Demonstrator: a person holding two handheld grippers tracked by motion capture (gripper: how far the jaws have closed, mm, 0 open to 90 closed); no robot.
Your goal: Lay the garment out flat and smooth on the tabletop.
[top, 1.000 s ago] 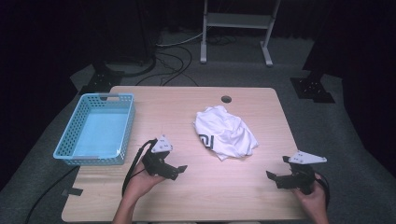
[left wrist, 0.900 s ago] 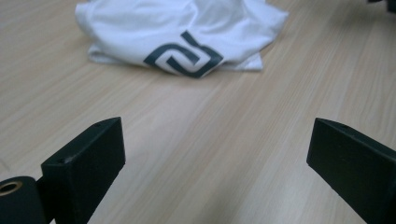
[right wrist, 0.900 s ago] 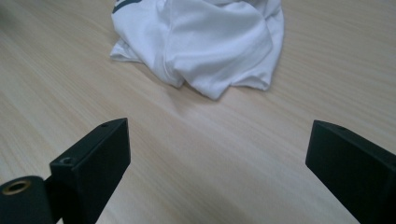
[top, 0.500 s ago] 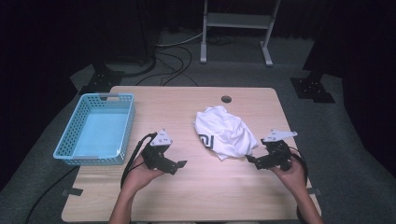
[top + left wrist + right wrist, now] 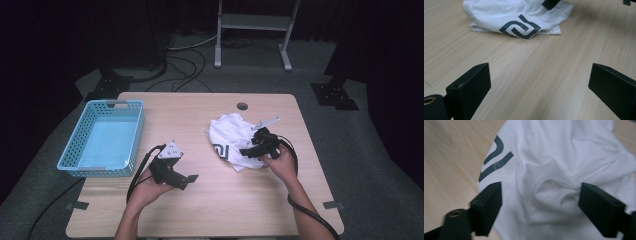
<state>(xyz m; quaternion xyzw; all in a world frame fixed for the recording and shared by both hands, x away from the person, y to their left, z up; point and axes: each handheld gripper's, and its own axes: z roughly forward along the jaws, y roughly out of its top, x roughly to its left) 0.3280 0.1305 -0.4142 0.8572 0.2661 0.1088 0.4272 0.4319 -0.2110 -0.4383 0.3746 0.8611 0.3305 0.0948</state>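
My left gripper point(image 5: 192, 178) rests in the hand low over the bare pale wooden table point(image 5: 210, 210), its black jaws spread wide with nothing but tabletop between them, pointed toward the crumpled white cloth shirt with a dark angular logo point(image 5: 230, 140), which lies right of the table's middle, well apart from the light blue perforated plastic basket point(image 5: 102, 137) at the left edge. Moving right, my right gripper point(image 5: 246, 151) sits at the shirt's near right side; its jaws have just been closing, and in the right gripper view they straddle a raised fold of white fabric point(image 5: 554, 185) without yet pinching it, so it grips nothing yet. The risk I see is a thin bite: if the jaws close on only the top wrinkle, the cloth could slide out on the lift, or just one layer could rise while the rest drags across the table. Closing too low might scrape the pads on the wood. If my left gripper stays idle, the shirt may hang lopsided from one point and snag the basket's rim on the way over.
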